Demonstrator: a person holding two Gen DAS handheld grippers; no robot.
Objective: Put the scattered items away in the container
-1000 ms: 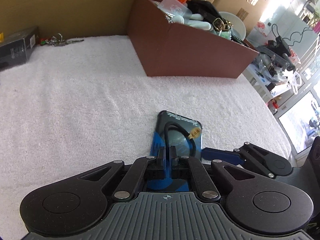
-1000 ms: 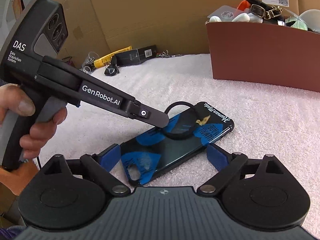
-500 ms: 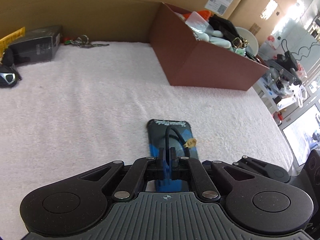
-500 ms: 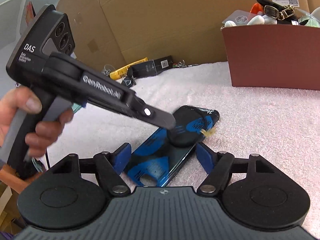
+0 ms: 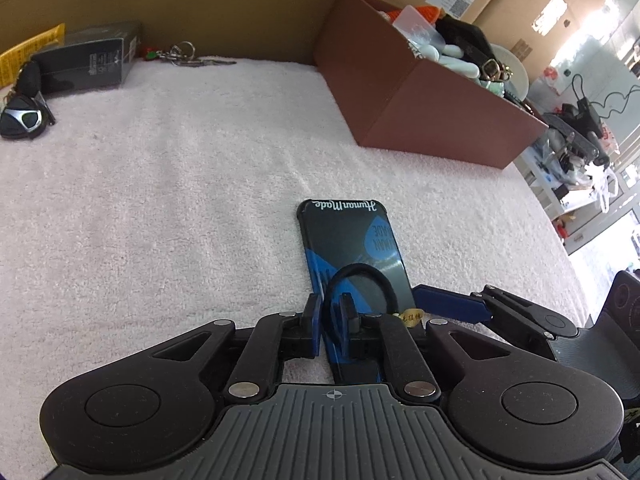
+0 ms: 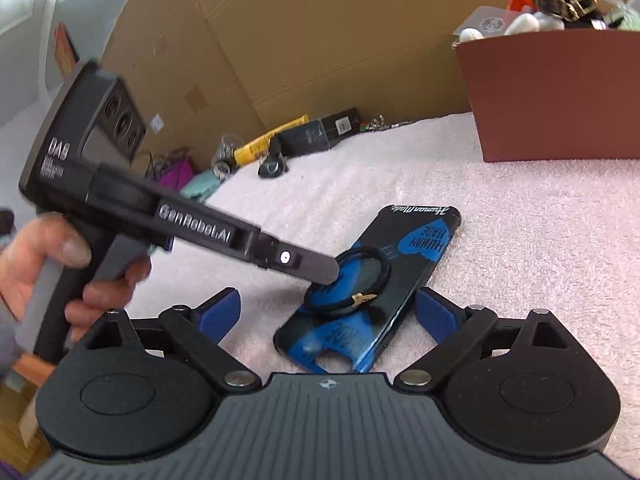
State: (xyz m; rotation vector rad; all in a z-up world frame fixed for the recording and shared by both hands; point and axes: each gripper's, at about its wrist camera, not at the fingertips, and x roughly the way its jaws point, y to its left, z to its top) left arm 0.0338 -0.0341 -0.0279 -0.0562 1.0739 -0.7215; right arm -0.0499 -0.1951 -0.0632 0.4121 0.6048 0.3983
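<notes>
A black and blue phone case (image 5: 352, 244) lies on the pink towel, also in the right wrist view (image 6: 384, 280). A black hair tie (image 5: 362, 280) with a gold charm rests on it, also in the right wrist view (image 6: 348, 284). My left gripper (image 5: 331, 314) is shut on the near edge of the hair tie. My right gripper (image 6: 328, 312) is open, its blue pads on either side of the case's near end. The brown box (image 5: 420, 108), full of items, stands at the back right.
A black box (image 5: 88, 60), keys (image 5: 188, 56), a yellow packet (image 5: 24, 52) and a car key fob (image 5: 22, 120) lie at the towel's (image 5: 160, 200) far left. Cardboard walls (image 6: 320, 40) stand behind. The towel's right edge drops off to the room.
The left gripper has stayed shut on the hair tie and drawn back along the case. The right gripper has moved in, so its pads sit nearer the case's sides.
</notes>
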